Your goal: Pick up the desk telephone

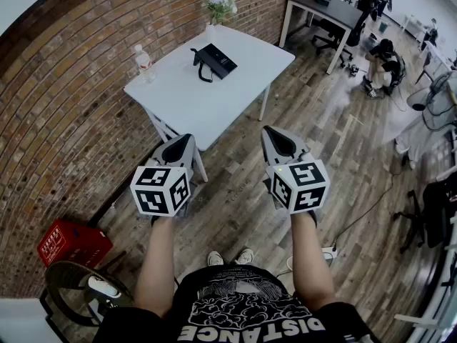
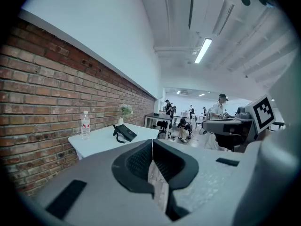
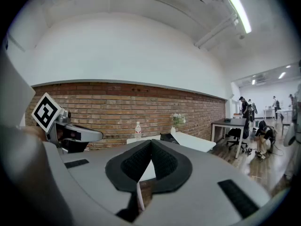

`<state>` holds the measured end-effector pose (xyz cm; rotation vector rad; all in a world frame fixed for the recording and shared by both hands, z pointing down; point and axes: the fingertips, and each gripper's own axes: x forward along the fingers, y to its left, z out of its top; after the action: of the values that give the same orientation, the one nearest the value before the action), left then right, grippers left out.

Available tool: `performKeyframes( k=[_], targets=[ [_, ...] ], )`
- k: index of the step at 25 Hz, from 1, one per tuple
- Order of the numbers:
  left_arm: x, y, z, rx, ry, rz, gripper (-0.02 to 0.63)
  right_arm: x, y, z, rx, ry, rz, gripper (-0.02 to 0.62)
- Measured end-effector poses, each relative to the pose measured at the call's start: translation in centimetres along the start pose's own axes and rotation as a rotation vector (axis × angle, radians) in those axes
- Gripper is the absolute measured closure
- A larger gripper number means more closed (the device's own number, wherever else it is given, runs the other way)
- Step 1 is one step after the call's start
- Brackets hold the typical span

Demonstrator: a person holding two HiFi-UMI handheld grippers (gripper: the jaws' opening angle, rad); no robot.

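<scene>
A black desk telephone [image 1: 215, 60] with its handset and cord lies on the white table [image 1: 193, 98], toward the table's far side; it also shows in the left gripper view, the telephone [image 2: 123, 133], and as a dark edge in the right gripper view, the telephone [image 3: 168, 137]. My left gripper [image 1: 180, 143] and right gripper [image 1: 275, 136] are held side by side over the wooden floor, well short of the table. Both are shut, their black pads touching, with nothing between them.
A clear water bottle [image 1: 144, 63] stands at the table's left corner and a vase of flowers [image 1: 218, 8] at its far edge. A brick wall [image 1: 64, 113] runs along the left. A red crate [image 1: 71, 243] and a fan [image 1: 89, 288] sit near my feet. A dark desk [image 1: 325, 9], chairs and people are farther off.
</scene>
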<state>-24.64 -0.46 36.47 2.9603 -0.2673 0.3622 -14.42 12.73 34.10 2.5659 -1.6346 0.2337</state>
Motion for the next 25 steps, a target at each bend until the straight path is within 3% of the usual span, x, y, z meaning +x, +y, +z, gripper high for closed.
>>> performKeyframes(
  k=[7,17,25],
  targets=[
    [1.3,-0.3,0.0,-0.002,0.003,0.007,0.597,0.6,-1.3,-0.4,0.023,-0.014,0.001,0.592],
    [4.7,-2.1,0.2,-0.02,-0.004,0.032,0.595,1.9,-3.8,-1.2,0.036,-0.004,0.067,0.591],
    [8.3,-4.6,0.6,-0.028,-0.008,0.023,0.589,2.1,-7.4,-1.3,0.027,-0.009,0.077,0.552]
  ],
)
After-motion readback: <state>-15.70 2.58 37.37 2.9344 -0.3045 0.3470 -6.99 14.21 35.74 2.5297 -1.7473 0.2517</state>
